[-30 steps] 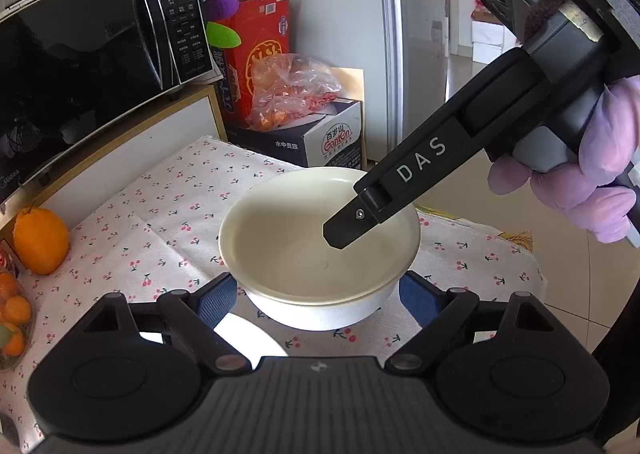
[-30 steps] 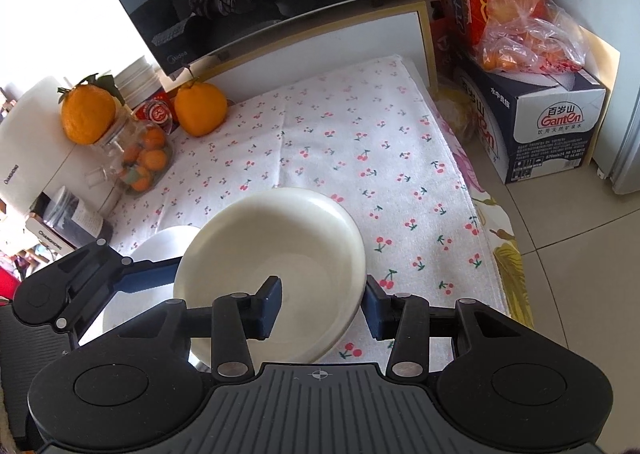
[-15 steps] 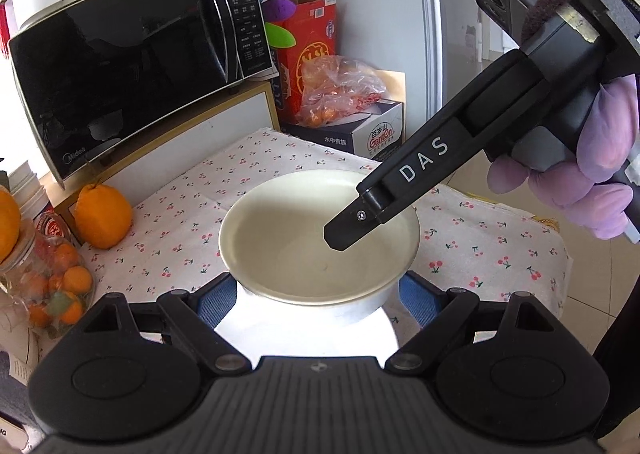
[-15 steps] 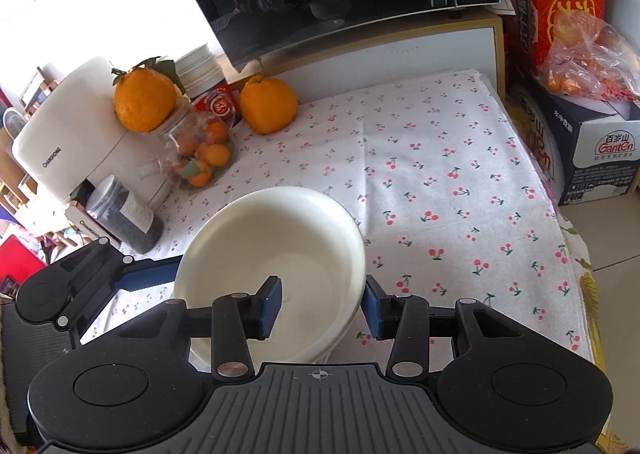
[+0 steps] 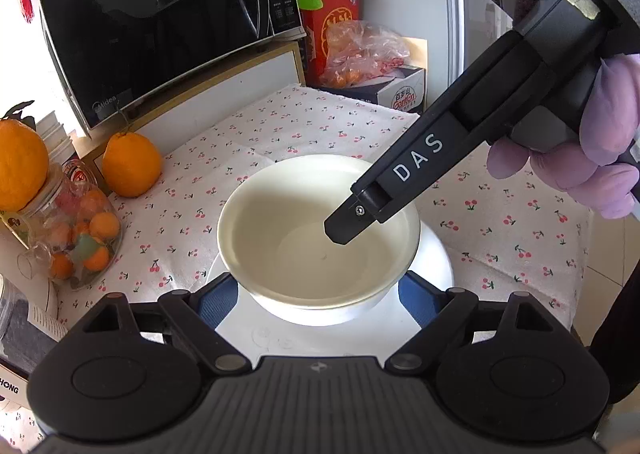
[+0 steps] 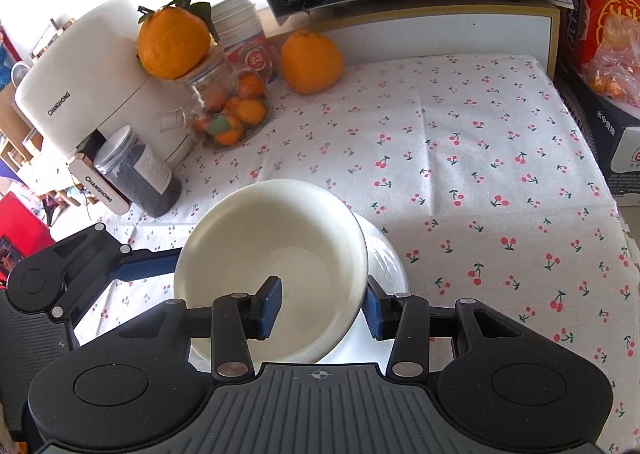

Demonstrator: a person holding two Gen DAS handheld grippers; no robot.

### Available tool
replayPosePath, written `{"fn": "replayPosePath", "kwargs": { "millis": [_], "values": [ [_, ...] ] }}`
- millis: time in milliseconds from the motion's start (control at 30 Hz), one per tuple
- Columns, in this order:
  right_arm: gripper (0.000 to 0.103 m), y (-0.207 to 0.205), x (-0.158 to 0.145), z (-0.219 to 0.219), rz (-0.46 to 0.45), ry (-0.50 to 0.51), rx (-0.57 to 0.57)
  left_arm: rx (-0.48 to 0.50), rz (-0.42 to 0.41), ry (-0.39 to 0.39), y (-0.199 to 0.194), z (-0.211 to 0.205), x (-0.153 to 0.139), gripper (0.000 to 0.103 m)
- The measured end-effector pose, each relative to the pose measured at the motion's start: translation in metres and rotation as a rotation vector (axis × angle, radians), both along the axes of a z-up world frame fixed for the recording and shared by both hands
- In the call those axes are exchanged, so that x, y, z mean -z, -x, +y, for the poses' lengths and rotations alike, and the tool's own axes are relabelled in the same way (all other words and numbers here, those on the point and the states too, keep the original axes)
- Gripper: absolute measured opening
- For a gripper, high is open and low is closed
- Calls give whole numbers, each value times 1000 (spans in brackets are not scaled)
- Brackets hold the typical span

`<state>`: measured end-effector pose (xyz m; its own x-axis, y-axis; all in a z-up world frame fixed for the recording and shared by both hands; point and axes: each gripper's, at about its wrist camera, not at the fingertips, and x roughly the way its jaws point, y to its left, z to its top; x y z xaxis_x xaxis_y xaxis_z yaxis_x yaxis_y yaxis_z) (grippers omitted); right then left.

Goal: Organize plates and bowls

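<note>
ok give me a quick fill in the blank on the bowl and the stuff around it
1. The right hand-held gripper grips the cream bowl by its ____.
2. Under the bowl sits a white ____.
3. The cloth is printed with small ____.
4. One orange rests on top of a glass ____.

Missing words: rim; plate; cherries; jar

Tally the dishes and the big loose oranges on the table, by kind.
Bowls: 1, the cream bowl pinched by the right gripper.
Plates: 1, the white plate under it.
Big oranges: 2.
Total: 4.
</note>
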<state>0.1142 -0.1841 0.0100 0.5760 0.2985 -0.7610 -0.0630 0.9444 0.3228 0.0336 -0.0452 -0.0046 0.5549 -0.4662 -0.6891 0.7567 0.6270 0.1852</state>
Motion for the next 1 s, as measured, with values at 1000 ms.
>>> {"fn": "replayPosePath", "kwargs": {
  "millis": [1000],
  "values": [
    [66,-6,4,3,-13,8,-10,-35,65,-38,-3,12,8,95]
  ]
}}
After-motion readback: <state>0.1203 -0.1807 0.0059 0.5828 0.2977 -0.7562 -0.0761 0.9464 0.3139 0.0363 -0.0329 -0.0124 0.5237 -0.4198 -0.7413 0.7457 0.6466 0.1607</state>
